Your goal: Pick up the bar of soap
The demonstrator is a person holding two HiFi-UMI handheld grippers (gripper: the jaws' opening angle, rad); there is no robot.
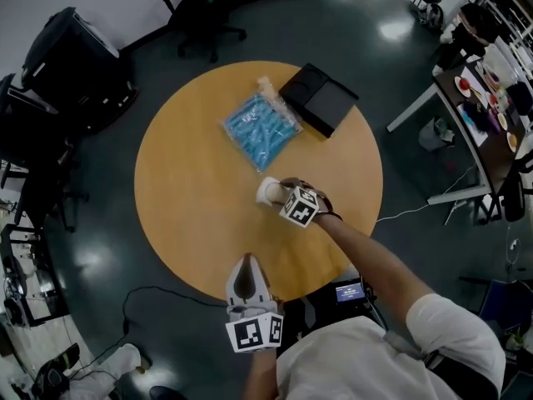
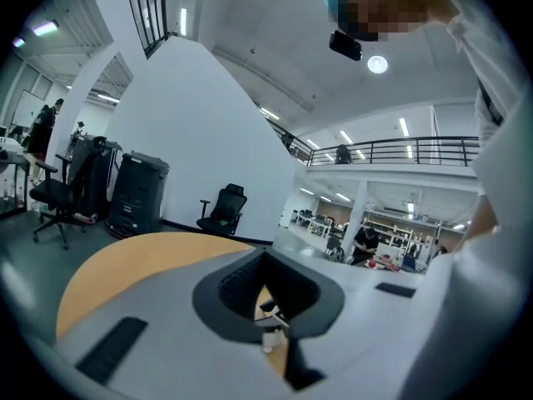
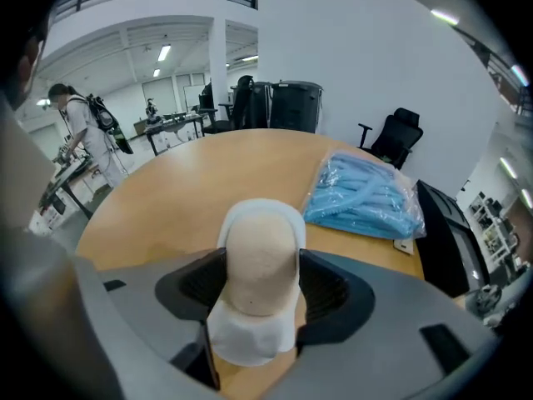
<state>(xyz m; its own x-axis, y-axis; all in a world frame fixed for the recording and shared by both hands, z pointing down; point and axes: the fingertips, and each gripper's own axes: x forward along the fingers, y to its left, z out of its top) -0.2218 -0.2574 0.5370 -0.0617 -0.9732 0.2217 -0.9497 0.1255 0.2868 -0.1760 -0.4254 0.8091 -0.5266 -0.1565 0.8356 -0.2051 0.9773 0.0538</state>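
Bar of soap (image 3: 256,252) inside right gripper (image 3: 261,283)

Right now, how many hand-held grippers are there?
2: the left hand-held gripper over the near edge of the table; the right hand-held gripper further in, jaws either side of the bar of soap.

Blue packet (image 1: 260,129) beside black box (image 1: 319,98)
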